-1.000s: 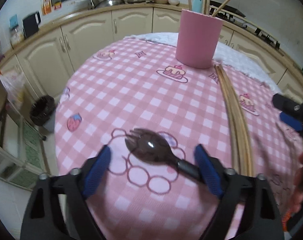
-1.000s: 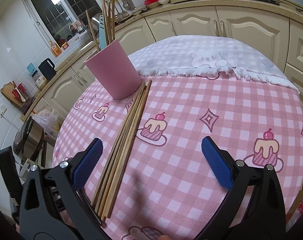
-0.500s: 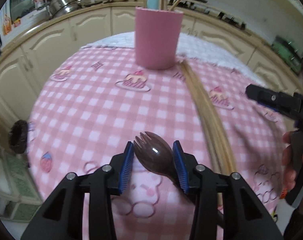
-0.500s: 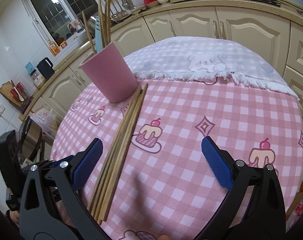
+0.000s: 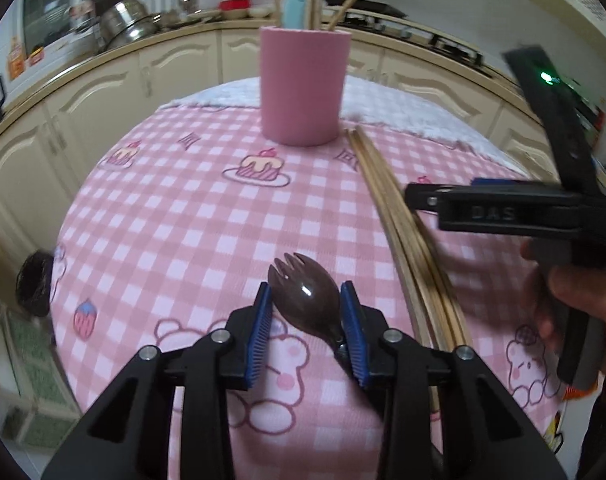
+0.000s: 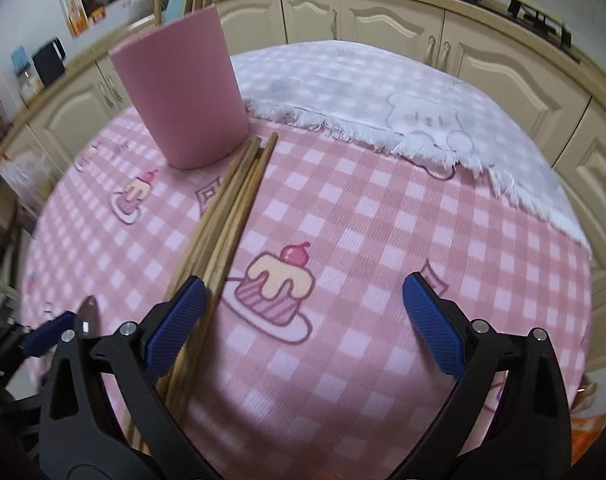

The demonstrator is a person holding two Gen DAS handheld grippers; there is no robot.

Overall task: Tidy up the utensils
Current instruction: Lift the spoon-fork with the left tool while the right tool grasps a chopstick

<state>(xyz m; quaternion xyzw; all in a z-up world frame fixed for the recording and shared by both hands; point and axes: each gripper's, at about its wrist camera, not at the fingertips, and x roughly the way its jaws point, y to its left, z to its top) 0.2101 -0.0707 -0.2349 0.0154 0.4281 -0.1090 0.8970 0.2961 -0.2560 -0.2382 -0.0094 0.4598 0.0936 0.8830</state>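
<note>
A dark brown spork (image 5: 303,296) lies on the pink checked tablecloth (image 5: 183,208), tines pointing away. My left gripper (image 5: 305,300) is closing, and its blue pads (image 5: 263,320) touch both sides of the spork's bowl. A pink cup (image 5: 305,88) holding chopsticks and a pale blue utensil stands at the far side. A bundle of wooden chopsticks (image 6: 231,208) runs from the cup (image 6: 183,100) towards me. My right gripper (image 6: 303,300) is open just above the cloth. Its left finger (image 6: 179,320) hangs over the bundle's near part, with nothing between the pads.
A white fringed cloth (image 6: 423,100) covers the table's far side. Cream kitchen cabinets (image 5: 103,92) curve around behind. A dark bin (image 5: 35,288) stands on the floor at the left. A person's hand (image 5: 563,292) holds the right gripper beside the chopsticks (image 5: 399,216).
The left jaws have narrowed from wide apart to touching the spork's bowl. The right gripper has shifted left, bringing its left finger over the chopsticks.
</note>
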